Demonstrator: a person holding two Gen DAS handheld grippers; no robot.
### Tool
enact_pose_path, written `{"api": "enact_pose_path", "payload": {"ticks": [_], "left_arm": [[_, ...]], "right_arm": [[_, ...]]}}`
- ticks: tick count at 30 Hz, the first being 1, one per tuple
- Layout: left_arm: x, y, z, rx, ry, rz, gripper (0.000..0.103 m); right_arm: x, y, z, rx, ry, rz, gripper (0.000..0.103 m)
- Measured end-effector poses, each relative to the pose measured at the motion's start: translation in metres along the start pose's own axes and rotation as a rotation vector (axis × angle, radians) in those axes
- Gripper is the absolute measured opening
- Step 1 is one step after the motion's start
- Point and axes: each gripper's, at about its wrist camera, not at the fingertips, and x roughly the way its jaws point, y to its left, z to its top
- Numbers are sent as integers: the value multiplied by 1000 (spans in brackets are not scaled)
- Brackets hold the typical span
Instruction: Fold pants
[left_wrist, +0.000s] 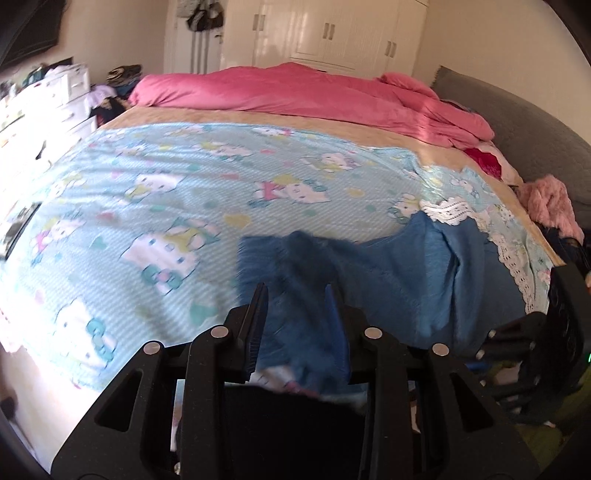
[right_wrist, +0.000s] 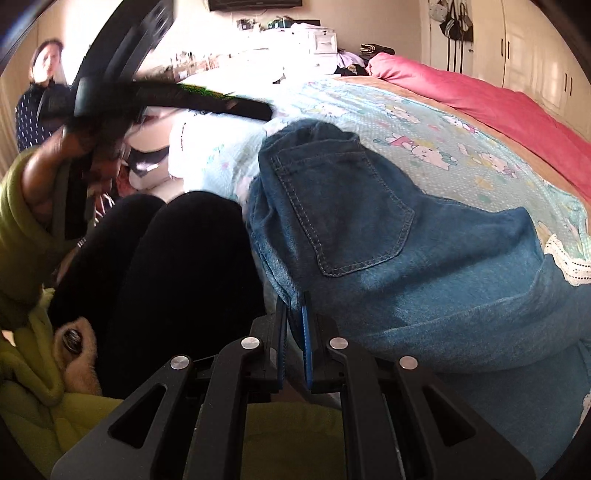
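Jeans (right_wrist: 424, 266) bunched at the near edge of the cartoon-print bedsheet (left_wrist: 155, 192), right gripper (right_wrist: 294, 325) angled down, clamped on their edge, left gripper (left_wrist: 297, 321) angled down, narrowly parted around denim, grip unclear.

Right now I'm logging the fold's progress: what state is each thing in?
Blue denim pants: bunched on the bed's near edge, back pocket up.
Left gripper: closed on the pants' frayed hem.
Right gripper: shut on the pants' edge.
Pink duvet: rumpled along the far side.
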Motion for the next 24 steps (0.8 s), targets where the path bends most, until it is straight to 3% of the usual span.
{"api": "enact_pose_path", "payload": {"ticks": [4,7,9,12,15,18,24], "left_arm": [[39,-3,-9,55,102,105,25],[49,6,-21,28,130,95,25],[47,10,-23,22,124,89,25],[47,11,-24,14,121,85,25],[45,10,-26,20,115,89,26],[42,12,-25,2,111,81,26],[22,12,-20,-25,49,78,26]], "right_arm": [[7,3,-2,-6,31,-24,11],[-3,1,1,17,17,20,22],[-16,-4,8,49,-39,31,34],[-24,-10,19,70,-110,-86,50],[-7,-15,20,90,-44,-118,50],[28,-25,8,152,128,-114,52],[8,-30,5,209,69,-76,58]]}}
